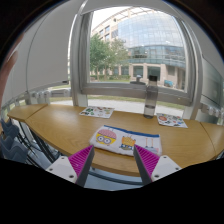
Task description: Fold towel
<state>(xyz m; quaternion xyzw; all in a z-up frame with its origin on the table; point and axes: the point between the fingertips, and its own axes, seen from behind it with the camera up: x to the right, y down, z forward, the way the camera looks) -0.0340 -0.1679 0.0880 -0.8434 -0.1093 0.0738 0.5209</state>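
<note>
window (pixel 130 45): big glass wall at far side, building and trees outside, takes up most of what I see.
counter (pixel 60 130): long wooden top, runs left to right under the window, near edge just ahead of my gripper.
towel (pixel 124 141): pale printed cloth with cartoon pattern, lying flat on the counter close to the near edge; I take this as the task's thing. Not folded yet, by the look of it.
key relation: towel sits just ahead of the gripper and between the lines of its two fingers, near-centred; its long axis runs left-right across my heading, so I'd judge a straight push forward and down reaches its near edge.
gripper (pixel 111 160): fingers apart, holding nothing, pink pads facing each other, above the near counter edge; not touching the towel.
bottle (pixel 150 99): tall, upright, far right on the counter, well beyond the towel.
far mats (pixel 97 112): two small printed pieces near the window side, too small to tell more.
</note>
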